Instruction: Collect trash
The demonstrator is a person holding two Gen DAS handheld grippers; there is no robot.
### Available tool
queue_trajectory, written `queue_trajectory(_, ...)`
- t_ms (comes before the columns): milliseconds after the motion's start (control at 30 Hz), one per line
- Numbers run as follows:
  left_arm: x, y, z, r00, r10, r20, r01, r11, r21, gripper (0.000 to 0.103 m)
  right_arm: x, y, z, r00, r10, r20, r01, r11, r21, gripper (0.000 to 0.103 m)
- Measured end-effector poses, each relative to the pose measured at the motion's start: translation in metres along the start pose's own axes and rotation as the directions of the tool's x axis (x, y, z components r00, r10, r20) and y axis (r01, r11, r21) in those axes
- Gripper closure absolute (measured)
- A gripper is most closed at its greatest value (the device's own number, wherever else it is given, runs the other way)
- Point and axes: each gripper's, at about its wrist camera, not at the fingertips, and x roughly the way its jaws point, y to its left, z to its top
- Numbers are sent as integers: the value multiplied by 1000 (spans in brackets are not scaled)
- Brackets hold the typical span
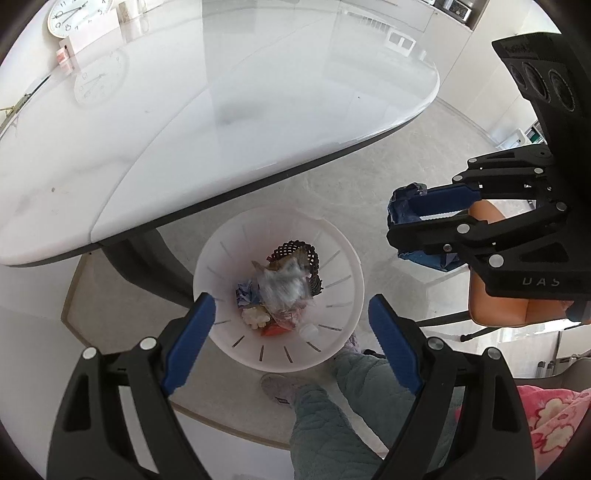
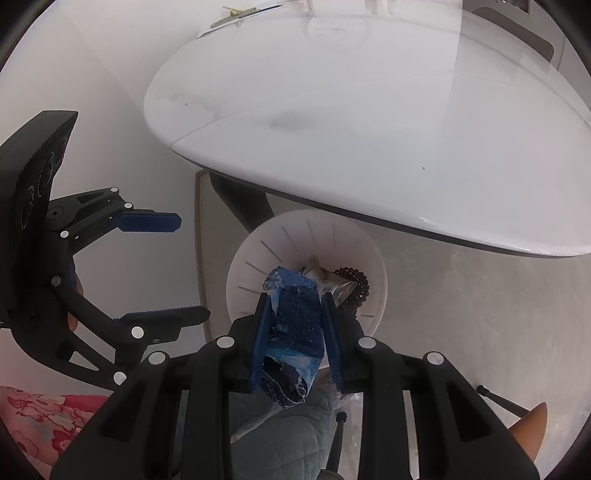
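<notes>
A white slotted waste bin [image 1: 229, 350] [image 2: 258, 251] stands on the floor beside the table. Inside lie crumpled trash: a pale clear wrapper [image 1: 286, 286], a dark woven piece [image 1: 314, 258], bits of paper. My left gripper [image 1: 291, 332] hangs open above the bin with nothing between its blue pads. It shows from the side in the right wrist view as well, the left gripper [image 2: 173, 269] with its jaws wide apart. My right gripper [image 2: 297, 328] is shut on a crumpled blue wrapper [image 2: 295, 325] over the bin's near rim. In the left wrist view the right gripper [image 1: 410, 221] holds that blue wrapper [image 1: 400, 201] to the right of the bin.
A white oval table [image 1: 184, 129] [image 2: 369, 129] with dark legs overhangs the bin's far side. A clock [image 1: 77, 14] leans at the table's back. A person's quilted green legs [image 1: 332, 417] and slipper stand close to the bin. A tan chair seat [image 1: 495, 302] is at right.
</notes>
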Motion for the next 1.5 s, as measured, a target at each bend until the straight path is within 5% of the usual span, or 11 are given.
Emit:
queue_trajectory(567, -16, 18, -16, 997, 61, -42, -60, 998, 20, 20, 50, 11, 2, 998, 45, -40, -46, 998, -36, 73)
queue_trajectory(600, -17, 21, -18, 996, 75, -48, -74, 997, 24, 20, 52, 13, 2, 998, 50, -42, -52, 998, -46, 71)
queue_trajectory(667, -19, 27, -22, 994, 89, -59, -88, 996, 26, 20, 62, 20, 3, 998, 57, -41, -60, 996, -69, 38)
queue_trajectory(867, -24, 42, -27, 991, 117, -68, -117, 993, 11, 20, 65, 30, 7, 999, 44, -24, -46, 996, -76, 23)
queue_trajectory(1167, -64, 29, -3, 992, 127, 10, -128, 991, 29, 18, 12, 28, 17, 998, -44, 54, 45, 999, -12, 5)
queue_trajectory(1233, -81, 24, 6, 989, 138, 49, -140, 989, 38, 9, -11, 26, 22, 994, -72, 84, 70, 997, 26, 3)
queue_trajectory(1500, -144, 13, 41, 976, 163, 144, -167, 986, 15, 8, -85, 4, 40, 967, -205, 151, 178, 969, 174, 2)
